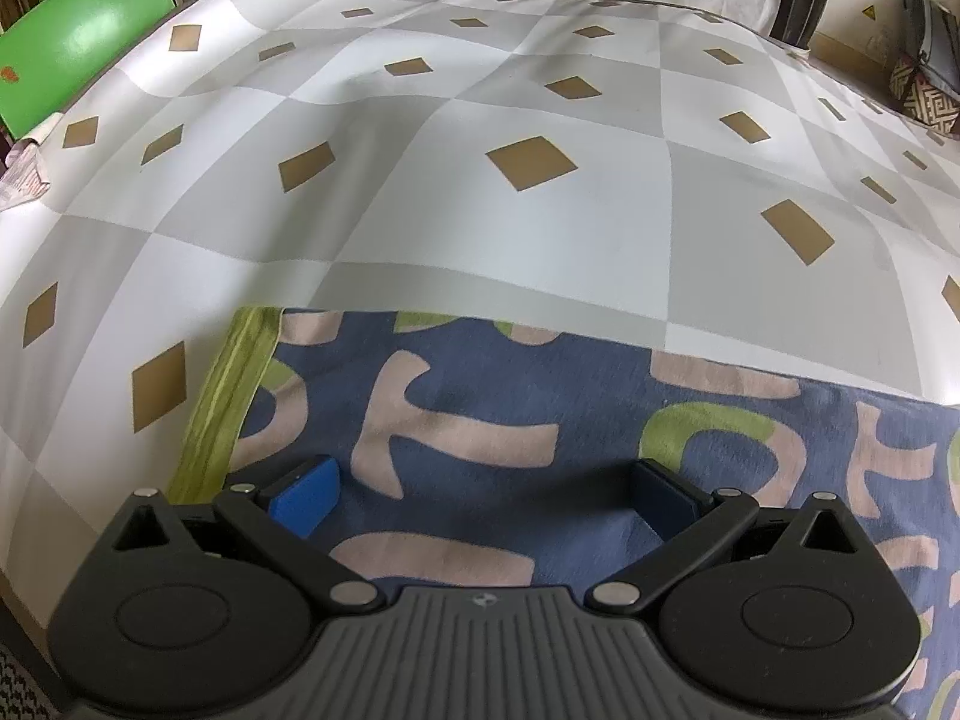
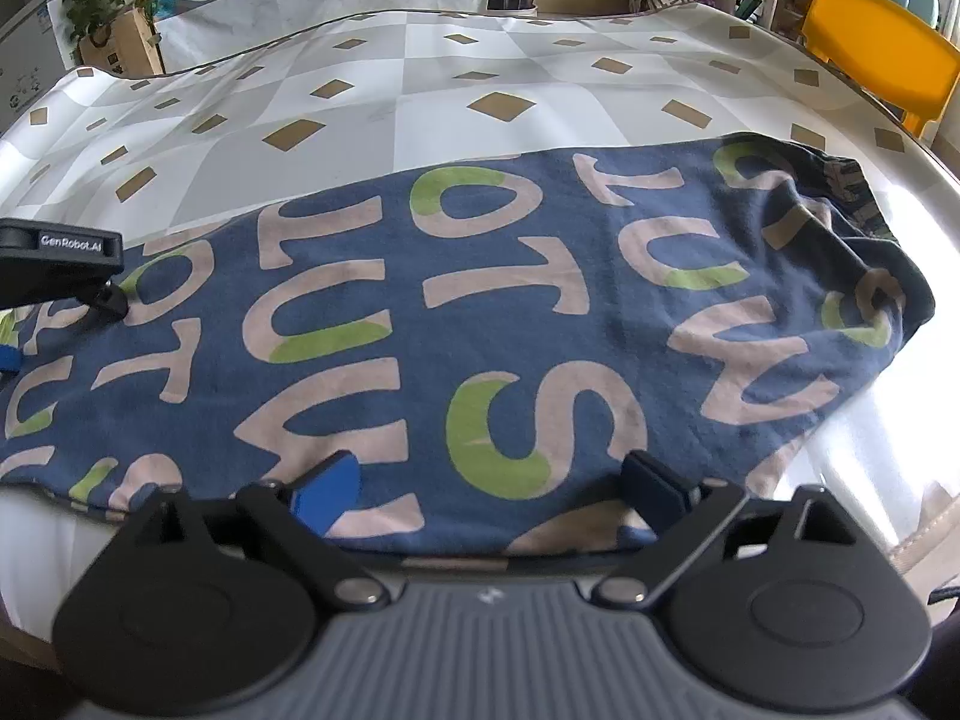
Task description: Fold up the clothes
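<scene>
While it lies flat along the near edge of the table, the blue lettered garment bunches at its right end. Green hem band marks its left end. Right claw spread wide over the near hem, gripping nothing. Left claw likewise wide, empty, above the cloth. Checked tablecloth beneath. Yellow chair far right.

1. The left wrist view looks steeply down along the left tool, close over the garment's green-edged end.
2. The right wrist view looks down from the near table edge.
3. Both share garment and checked tablecloth.
</scene>
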`<state>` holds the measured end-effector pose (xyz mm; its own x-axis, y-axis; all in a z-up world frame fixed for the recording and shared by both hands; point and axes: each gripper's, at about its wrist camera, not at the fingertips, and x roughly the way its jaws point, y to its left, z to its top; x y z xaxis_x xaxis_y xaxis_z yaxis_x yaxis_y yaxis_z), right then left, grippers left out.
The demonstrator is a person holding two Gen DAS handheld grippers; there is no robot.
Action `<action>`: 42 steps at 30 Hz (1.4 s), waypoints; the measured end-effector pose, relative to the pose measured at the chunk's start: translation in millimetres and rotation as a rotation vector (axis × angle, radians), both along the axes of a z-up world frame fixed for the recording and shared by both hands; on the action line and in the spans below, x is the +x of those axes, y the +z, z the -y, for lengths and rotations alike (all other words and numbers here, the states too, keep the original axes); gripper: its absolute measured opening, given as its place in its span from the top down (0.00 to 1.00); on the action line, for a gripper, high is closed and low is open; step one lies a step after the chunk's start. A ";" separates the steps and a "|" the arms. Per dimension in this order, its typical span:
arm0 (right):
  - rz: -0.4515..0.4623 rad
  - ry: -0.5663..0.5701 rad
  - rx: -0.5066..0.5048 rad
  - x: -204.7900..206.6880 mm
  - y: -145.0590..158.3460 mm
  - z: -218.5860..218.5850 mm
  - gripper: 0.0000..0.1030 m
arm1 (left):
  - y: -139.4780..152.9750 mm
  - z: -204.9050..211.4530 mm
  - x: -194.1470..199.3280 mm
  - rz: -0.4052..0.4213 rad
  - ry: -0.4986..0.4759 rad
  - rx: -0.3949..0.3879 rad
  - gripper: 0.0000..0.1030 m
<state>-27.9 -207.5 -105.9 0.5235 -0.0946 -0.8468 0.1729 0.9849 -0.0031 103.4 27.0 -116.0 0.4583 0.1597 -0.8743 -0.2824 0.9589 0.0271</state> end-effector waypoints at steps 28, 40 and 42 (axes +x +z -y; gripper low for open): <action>-0.003 -0.023 0.001 3.3 -3.1 -2.9 0.01 | 1.5 51.7 19.6 0.003 -0.110 -0.029 0.00; -0.002 -0.038 0.000 4.3 -3.6 -5.0 0.00 | 1.3 55.0 31.8 0.003 -0.090 -0.037 0.00; -0.002 -0.040 0.000 4.5 -3.5 -5.3 0.00 | 2.1 57.4 30.9 -0.004 -0.097 -0.044 0.00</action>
<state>-23.4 -202.2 -109.4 0.5175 -0.1158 -0.8478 0.2124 0.9772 -0.0038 134.3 -30.4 -113.9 0.4666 0.0757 -0.8812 -0.1878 0.9821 -0.0150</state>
